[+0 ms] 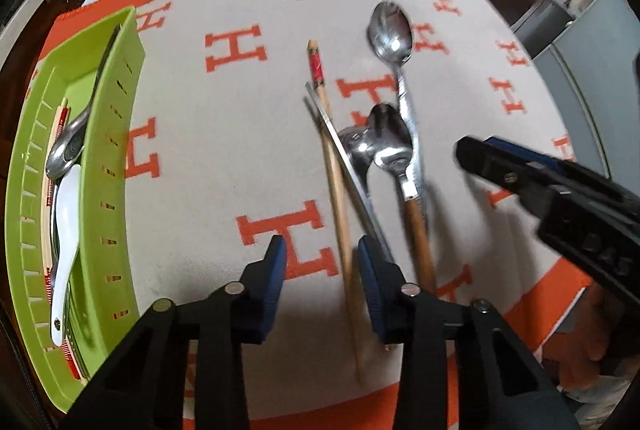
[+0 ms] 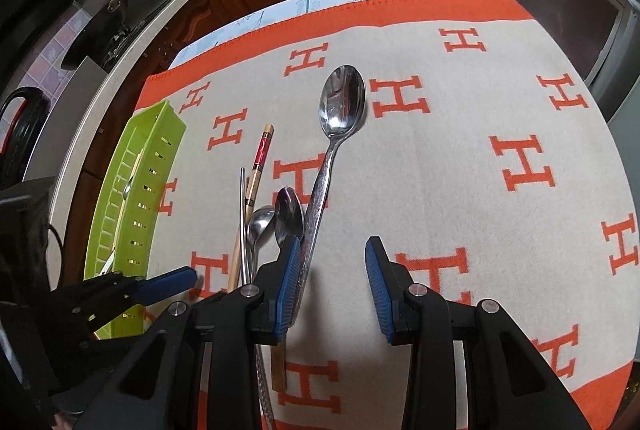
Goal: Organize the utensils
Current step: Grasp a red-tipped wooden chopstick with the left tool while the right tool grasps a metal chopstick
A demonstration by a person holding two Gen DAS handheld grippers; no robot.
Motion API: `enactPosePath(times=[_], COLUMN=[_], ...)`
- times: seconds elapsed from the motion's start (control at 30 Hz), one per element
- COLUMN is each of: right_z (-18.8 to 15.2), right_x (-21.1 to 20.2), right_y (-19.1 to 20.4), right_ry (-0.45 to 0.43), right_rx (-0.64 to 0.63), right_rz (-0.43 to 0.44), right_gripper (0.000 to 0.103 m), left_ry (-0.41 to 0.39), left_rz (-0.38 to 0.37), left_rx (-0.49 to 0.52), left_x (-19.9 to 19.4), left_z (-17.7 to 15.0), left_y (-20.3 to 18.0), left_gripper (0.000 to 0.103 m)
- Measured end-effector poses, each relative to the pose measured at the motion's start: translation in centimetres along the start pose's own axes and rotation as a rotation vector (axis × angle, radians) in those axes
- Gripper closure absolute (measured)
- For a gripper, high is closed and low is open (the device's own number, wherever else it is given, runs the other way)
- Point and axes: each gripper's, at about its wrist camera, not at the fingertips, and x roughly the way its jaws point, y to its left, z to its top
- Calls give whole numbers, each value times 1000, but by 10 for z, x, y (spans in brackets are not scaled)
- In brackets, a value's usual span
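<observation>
Left hand-held gripper (image 1: 322, 250) parted around blurred chopstick (image 1: 340, 206), right hand-held gripper (image 2: 332, 250) parted, empty, handles cut off

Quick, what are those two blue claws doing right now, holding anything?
Left gripper: open, wooden chopstick between its jaws, not yet pinched.
Right gripper: open, holding nothing; large spoon beside its left finger.

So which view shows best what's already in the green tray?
Left wrist view: the green tray lies open, showing a white spoon and a metal spoon inside. Right wrist view shows mostly its slotted side wall.
</observation>
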Motion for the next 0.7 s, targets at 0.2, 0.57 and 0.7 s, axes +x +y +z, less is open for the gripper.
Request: enactPosePath(times=[0.2,0.57,0.7], right_z=[-2,-6,-8], right_x=[-1,-6,-9], right_y=[1,7,12], right_ry=[-7,-8,13], right_rx=[-17,-59,-77], right_rz=[-3,14,51], right_gripper=[68,68,68], left_ry=[-16,-40,-20], left_rz=[60,92,60], left_rx=[36,18,-17], left_x=[3,5,1], left_z=[3,21,11], left_y=[-11,-2,10], left_gripper=[69,98,99])
